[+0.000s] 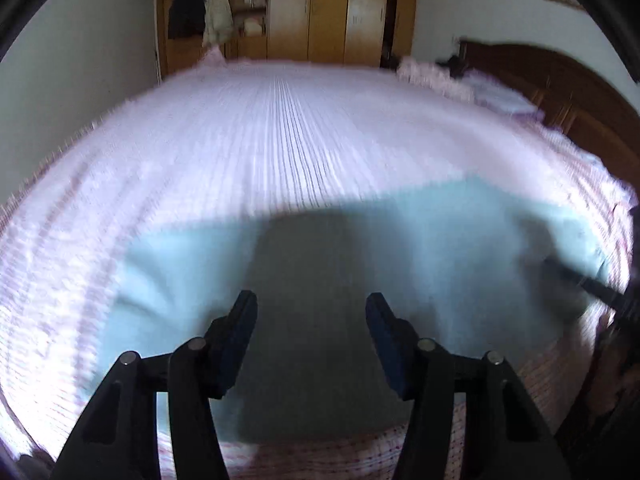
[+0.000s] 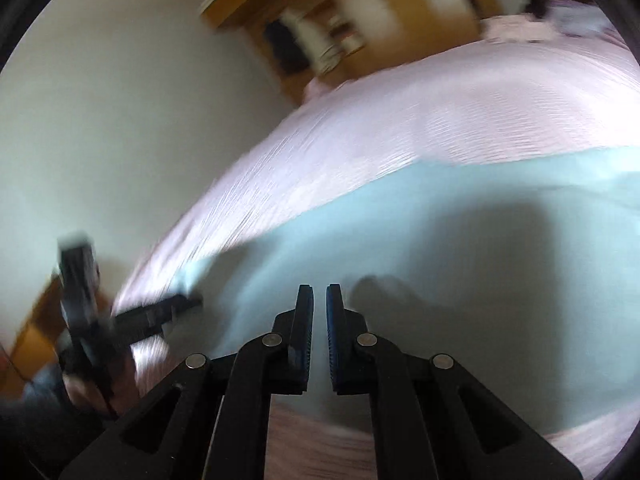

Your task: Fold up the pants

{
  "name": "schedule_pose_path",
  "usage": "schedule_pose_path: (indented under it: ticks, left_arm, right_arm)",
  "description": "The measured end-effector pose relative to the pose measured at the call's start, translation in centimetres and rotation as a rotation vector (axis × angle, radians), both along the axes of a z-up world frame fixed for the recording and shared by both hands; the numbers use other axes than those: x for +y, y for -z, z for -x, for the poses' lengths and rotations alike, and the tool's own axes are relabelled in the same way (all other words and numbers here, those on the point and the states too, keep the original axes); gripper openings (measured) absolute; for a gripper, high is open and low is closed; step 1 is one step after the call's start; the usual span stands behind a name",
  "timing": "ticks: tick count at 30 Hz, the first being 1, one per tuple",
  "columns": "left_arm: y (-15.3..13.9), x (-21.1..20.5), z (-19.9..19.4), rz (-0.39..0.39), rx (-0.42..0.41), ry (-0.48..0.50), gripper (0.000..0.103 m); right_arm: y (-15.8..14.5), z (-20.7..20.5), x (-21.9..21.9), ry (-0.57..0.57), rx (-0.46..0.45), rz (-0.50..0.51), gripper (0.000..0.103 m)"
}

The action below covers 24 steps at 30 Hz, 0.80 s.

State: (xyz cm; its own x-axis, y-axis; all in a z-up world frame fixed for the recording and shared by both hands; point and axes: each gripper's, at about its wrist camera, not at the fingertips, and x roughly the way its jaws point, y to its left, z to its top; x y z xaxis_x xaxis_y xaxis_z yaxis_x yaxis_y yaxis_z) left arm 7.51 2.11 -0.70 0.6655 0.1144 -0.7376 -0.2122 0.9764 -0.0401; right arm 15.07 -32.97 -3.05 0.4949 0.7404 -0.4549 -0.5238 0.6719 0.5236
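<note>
1. Left tongs [image 1: 311, 310] sit about half open over the pants, gripping nothing; lower centre of frame.
2. Light blue pants [image 1: 460, 240] lie flat across the lower part of the pink bed [image 1: 280, 128].
3. Right tongs [image 2: 320, 300] shut, empty. I'd open them and pinch an edge before folding.

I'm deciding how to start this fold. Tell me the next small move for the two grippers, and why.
Probably lower the left gripper onto the light blue pants and pinch an edge. Its jaws stand open over the cloth with nothing between them, and the right gripper is shut, apparently empty. The pants lie spread on the pink bedspread, seemingly not yet folded. Motion blur hides the hems.
</note>
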Motion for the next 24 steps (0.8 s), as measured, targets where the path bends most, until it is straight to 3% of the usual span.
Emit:
schedule_pose_path:
  ticks: [4,6,9,11,13,16,18,19,22,24]
  left_arm:
    - [0.6,-1.5,0.2,-0.047,0.004,-0.012,0.059]
    - [0.0,-1.9,-0.1,-0.041,0.010,-0.014,0.057]
    - [-1.6,-2.9,-0.8,-0.009,-0.018,0.014,0.057]
    - [-2.7,-4.1,-2.0,-0.008,-0.050,0.034,0.057]
    - [-3.0,-4.7,-3.5,-0.011,-0.060,0.052,0.057]
    - [-1.7,-5.9,-5.7,-0.009,-0.037,0.057,0.057]
    - [0.9,-6.2,-7.2,0.005,0.041,0.035,0.057]
    - [1.0,-6.6,-7.4,-0.010,0.030,0.014,0.057]
    - [-0.2,-7.9,-8.3,0.013,0.000,0.064,0.055]
    - [-1.2,-9.5,-9.1,0.004,-0.036,0.098,0.055]
  right_arm:
    - [1.9,-1.8,-3.4,0.154,0.093,-0.017,0.000]
    - [3.2,-2.2,-3.8,0.173,0.151,-0.003,0.000]
    - [1.6,-2.6,-4.3,0.191,0.102,-0.037,0.000]
    - [0.0,-4.3,-4.7,0.220,0.047,0.005,0.001]
    - [-0.2,-5.9,-6.0,0.277,0.048,0.042,0.001]
    - [2.2,-9.1,-7.6,0.336,0.181,0.106,0.000]
    - [4.2,-10.2,-9.9,0.329,0.285,-0.035,0.000]
    - [4.2,-10.1,-10.7,0.343,0.311,-0.106,0.000]
    - [1.9,-8.2,-12.8,0.448,0.164,-0.186,0.000]
    - [2.0,-8.4,-13.8,0.519,0.161,-0.144,0.000]
